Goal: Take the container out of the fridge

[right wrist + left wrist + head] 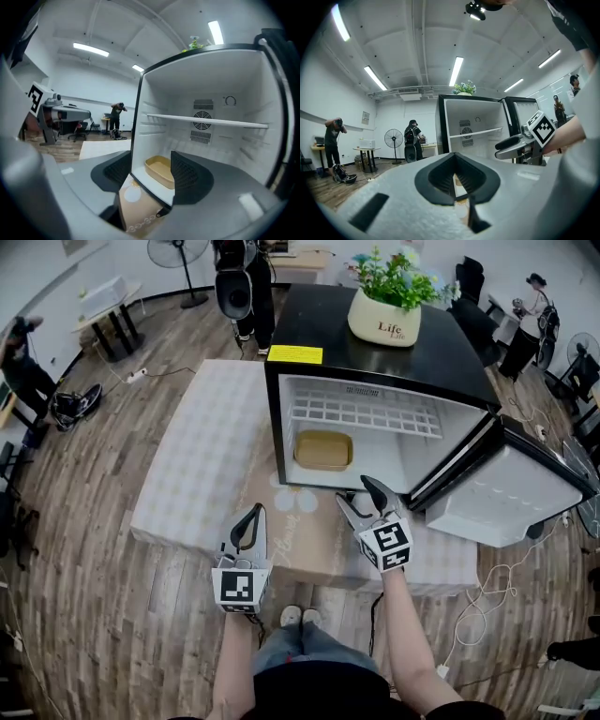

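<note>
A shallow tan container [323,449] lies on the floor of the open black mini fridge [375,352], towards its left side. My right gripper [367,498] is open just in front of the fridge's lower edge, to the container's right and apart from it. In the right gripper view the container [157,166] shows between the spread pads of the right gripper [151,180], farther in. My left gripper [248,526] hangs lower left, outside the fridge, with its jaws together and empty; the left gripper [456,176] faces the fridge [476,126].
The fridge door [511,488] stands swung out to the right. A wire shelf [361,413] spans the upper interior. A potted plant [389,296] sits on the fridge top. A pale mat [206,446] and brown sheet [300,531] cover the floor. People stand far off.
</note>
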A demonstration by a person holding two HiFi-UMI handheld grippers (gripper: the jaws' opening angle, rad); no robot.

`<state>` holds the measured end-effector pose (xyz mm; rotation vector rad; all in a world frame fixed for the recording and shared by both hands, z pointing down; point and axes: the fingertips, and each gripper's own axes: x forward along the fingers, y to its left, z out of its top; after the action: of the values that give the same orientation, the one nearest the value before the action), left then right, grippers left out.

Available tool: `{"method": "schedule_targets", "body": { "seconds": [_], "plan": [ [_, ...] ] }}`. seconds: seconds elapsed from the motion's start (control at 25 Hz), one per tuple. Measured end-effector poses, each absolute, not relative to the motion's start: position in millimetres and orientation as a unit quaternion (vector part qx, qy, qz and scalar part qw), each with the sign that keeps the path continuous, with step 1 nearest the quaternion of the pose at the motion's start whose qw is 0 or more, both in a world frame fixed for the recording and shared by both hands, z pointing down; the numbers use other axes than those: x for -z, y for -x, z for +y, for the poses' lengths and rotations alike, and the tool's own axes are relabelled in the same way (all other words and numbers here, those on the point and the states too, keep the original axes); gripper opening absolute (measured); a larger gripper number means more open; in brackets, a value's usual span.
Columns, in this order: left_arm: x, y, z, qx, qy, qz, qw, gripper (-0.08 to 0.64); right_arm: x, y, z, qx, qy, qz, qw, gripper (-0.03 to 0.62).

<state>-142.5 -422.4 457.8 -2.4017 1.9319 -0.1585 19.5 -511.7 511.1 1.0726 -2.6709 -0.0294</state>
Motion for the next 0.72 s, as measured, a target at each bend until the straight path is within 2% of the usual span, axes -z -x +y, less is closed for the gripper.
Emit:
{"method": "schedule_targets", "body": {
  "seconds": [0.2, 0.56, 0.72],
  "plan": [
    [-458, 153, -425, 0.053, 0.773, 0.631, 0.029, 0.005, -535, 5, -533, 0.076, -0.318, -0.916, 0.234, 0.256],
    [-465, 169, -427, 0.061, 0.765, 0.640, 0.022, 0.005, -605, 41, -572, 0.220, -0.175, -0.842, 0.461, 0.256],
    [-468, 175, -426, 0.066, 0.760, 0.646, 0.018, 0.005, -634, 46, -590, 0.245, -0.128, -0.805, 0.525, 0.256]
  ]
}}
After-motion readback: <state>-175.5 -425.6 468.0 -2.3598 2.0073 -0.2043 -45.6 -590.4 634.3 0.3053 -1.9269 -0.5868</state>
